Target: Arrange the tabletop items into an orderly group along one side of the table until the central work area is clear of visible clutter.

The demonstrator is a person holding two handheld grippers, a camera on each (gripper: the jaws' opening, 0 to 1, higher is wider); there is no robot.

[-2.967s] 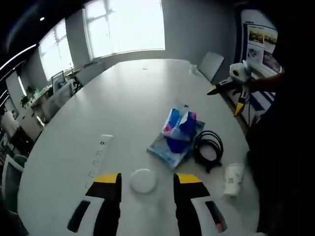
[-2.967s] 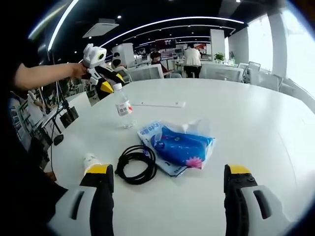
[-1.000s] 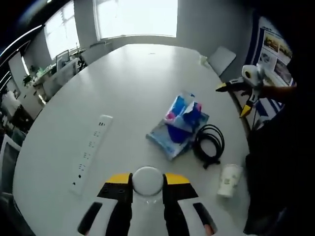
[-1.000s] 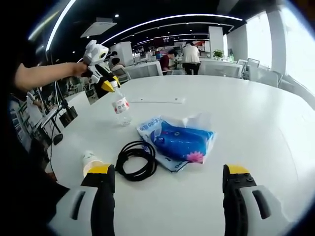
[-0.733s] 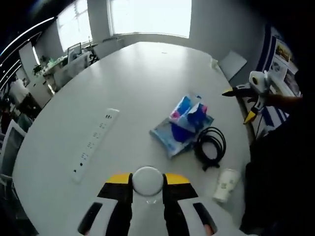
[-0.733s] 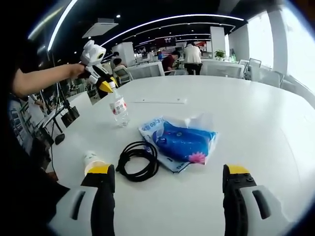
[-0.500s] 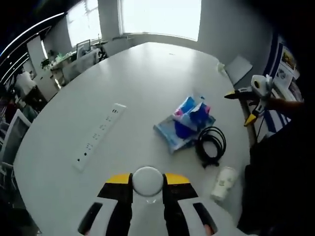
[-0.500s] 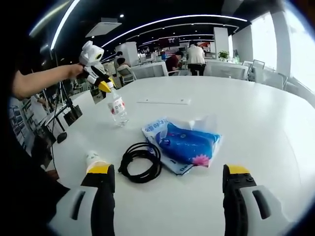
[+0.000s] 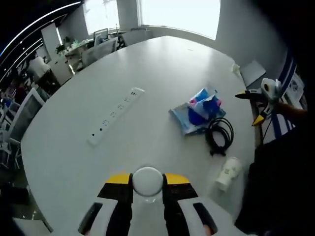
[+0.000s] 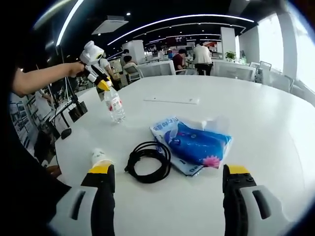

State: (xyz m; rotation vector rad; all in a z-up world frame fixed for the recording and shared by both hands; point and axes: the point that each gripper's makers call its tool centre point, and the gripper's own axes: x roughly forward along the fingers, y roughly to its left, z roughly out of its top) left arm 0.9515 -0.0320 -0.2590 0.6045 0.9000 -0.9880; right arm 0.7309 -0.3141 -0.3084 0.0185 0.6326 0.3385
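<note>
Left gripper (image 9: 147,183) is clamped on the white cap of the water bottle (image 10: 114,105), jaws snug on both sides at 6 o'clock of the left gripper view; in the right gripper view I see that same gripper (image 10: 104,86) at 10 o'clock, pinching the bottle's neck, bottle upright w/ red-white label and its base at or just above the table, can't tell which. Right gripper (image 10: 165,179) is spread wide w/ nothing between its jaws, low at 6 o'clock of its own view; it also shows at 3 o'clock in the left gripper view (image 9: 256,107), off the table edge. Going big to small: the white oval table (image 9: 147,88) takes most of both views. White power strip (image 9: 115,116) lies flat at 10 o'clock of centre in the left gripper view, well apart from the rest; in the right gripper view it's a thin strip (image 10: 171,101) at 12 o'clock. Blue tissue pack (image 10: 197,143) sits near centre, partly resting on a flat blue-white packet. Black cable coil (image 10: 148,161) is just beside it at its 9 o'clock in the right gripper view, touching the packet edge. Paper cup (image 10: 100,158) lies tipped on its side near the table edge at 8 o'clock.
</note>
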